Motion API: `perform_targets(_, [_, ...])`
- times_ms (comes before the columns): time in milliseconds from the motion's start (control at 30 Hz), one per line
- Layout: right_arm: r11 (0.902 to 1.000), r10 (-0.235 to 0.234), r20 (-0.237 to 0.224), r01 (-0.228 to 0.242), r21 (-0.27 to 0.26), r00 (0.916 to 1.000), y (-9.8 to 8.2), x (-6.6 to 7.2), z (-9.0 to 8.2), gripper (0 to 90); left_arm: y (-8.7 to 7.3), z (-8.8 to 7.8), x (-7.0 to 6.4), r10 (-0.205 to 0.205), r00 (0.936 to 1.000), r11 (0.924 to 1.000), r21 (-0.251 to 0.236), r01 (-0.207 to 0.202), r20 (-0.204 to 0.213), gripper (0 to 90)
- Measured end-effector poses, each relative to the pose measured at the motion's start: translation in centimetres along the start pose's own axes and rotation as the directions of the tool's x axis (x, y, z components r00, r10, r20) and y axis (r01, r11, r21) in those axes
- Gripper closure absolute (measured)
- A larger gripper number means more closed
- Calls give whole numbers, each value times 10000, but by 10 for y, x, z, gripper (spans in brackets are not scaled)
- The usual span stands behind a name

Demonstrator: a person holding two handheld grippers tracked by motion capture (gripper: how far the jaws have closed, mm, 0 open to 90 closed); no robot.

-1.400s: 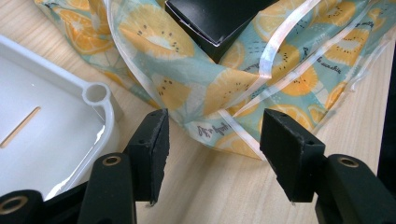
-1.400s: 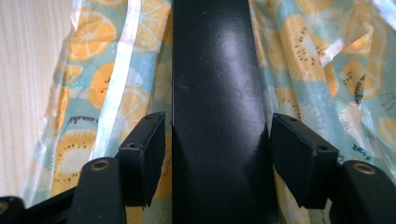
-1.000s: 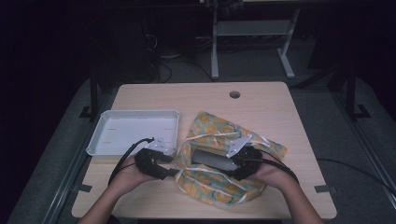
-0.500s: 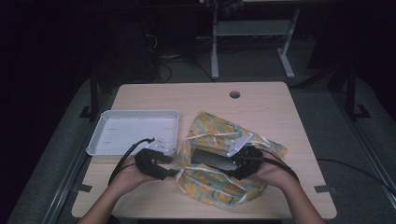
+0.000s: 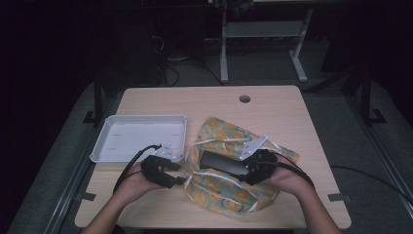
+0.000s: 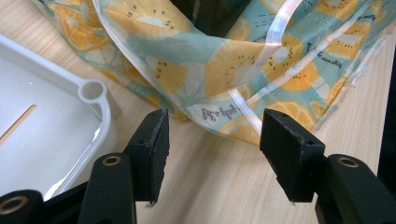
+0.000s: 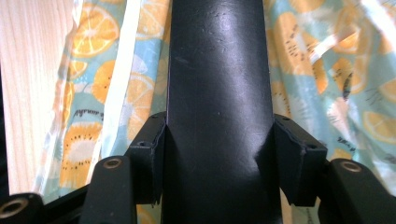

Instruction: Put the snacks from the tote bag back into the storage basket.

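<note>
A teal cloth bag (image 5: 229, 195) printed with orange and kiwi slices, with white handles, lies on the wooden table (image 5: 272, 112). My right gripper (image 5: 247, 170) is shut on a flat black case (image 5: 221, 163) that lies over the bag's mouth. In the right gripper view both pads (image 7: 152, 154) press the sides of the case (image 7: 219, 56), with the bag (image 7: 322, 70) beneath. My left gripper (image 5: 183, 179) stands open at the bag's left edge. In the left gripper view the bag's hem (image 6: 224, 114) lies just ahead of the left gripper (image 6: 215, 135), untouched.
An empty white tray (image 5: 136, 139) sits on the left of the table, its corner (image 6: 91, 91) close beside my left gripper. A round cable hole (image 5: 244, 99) is at the table's far side. Dark floor and a metal stand (image 5: 224, 44) lie beyond.
</note>
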State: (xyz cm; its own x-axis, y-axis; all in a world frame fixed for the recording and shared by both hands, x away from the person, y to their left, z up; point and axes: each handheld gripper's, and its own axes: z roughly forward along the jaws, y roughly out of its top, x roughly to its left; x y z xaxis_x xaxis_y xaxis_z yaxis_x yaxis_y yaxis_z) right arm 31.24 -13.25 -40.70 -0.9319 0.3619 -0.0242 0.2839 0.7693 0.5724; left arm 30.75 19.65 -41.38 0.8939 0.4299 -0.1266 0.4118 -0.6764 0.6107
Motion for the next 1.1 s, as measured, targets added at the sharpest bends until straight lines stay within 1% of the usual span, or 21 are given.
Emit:
perform_targets(33, [10000,-83,33,83,-17,10000,1,-1,-1,419,0,0,0,47,10000,10000,19,-47,34,423])
perform_targets(67, [10000,54,17,-54,-79,10000,2,-1,-2,419,0,0,0,64,10000,10000,35,-64,47,423])
perform_targets(100, [10000,4,61,-4,-64,10000,3,-2,-4,419,1,0,0,137,9999,9999,97,-138,70,423])
perform_targets(133, [9999,37,67,-36,-113,10000,4,-2,-5,419,1,0,-1,100,9999,9999,30,-100,86,423])
perform_targets(200, [9999,-58,158,60,-143,9999,6,-4,-9,419,1,1,-1,156,9999,9999,29,-156,74,423])
perform_targets(267, [9996,85,185,-80,-275,9998,8,-5,-13,420,1,1,-2,184,9998,9998,73,-185,105,423])
perform_targets(300, [9995,11,246,-3,-307,9997,9,-7,-15,420,0,2,-2,194,9998,9998,77,-195,108,423])
perform_targets(333, [9994,55,260,-46,-350,9996,10,-7,-16,420,0,2,-2,220,9997,9997,105,-222,116,423])
perform_targets(400, [9991,81,267,-70,-414,9996,11,-9,-20,420,0,2,-2,208,9997,9998,76,-209,117,423])
perform_targets(433, [9987,-21,297,36,-503,9996,12,-10,-21,420,1,2,-2,195,9997,9998,70,-196,113,423])
perform_targets(500, [9984,42,288,-25,-570,9996,14,-12,-25,420,1,2,-3,160,9998,9999,1,-160,119,423])
perform_targets(600, [9985,-37,302,53,-536,9995,17,-15,-28,420,1,2,-3,173,9998,9999,3,-173,141,423])
perform_targets(667, [9984,-23,178,33,-556,9998,19,-16,-29,420,2,1,-3,203,9997,9998,38,-203,146,423])
perform_targets(700, [9985,-28,151,37,-552,9999,20,-16,-30,420,2,1,-3,278,9995,9996,20,-278,131,423])
perform_targets(767, [9986,-109,115,115,-516,9999,21,-18,-31,420,4,-1,-3,286,9995,9996,-57,-285,145,417])
perform_targets(833, [9986,-57,64,60,-517,10000,23,-20,-32,421,6,-4,-1,448,9989,9990,-15,-447,165,410])
perform_targets(900, [9987,-108,-59,105,-495,9999,25,-21,-32,420,8,-8,0,548,9983,9985,-71,-547,203,394])
perform_targets(933, [9985,-217,-81,212,-504,9997,26,-23,-32,421,9,-9,1,547,9982,9985,-77,-545,249,385])
perform_targets(1000, [9985,-251,-237,239,-497,9994,28,-24,-32,420,12,-13,2,588,9976,9981,-183,-581,357,370])
perform_targets(1033, [9984,-306,-289,292,-487,9991,29,-24,-33,420,13,-15,3,643,9969,9977,-243,-633,450,357])
perform_targets(1100, [9982,-471,-366,457,-392,9982,32,-26,-34,420,18,-20,4,792,9957,9966,-284,-779,473,324])
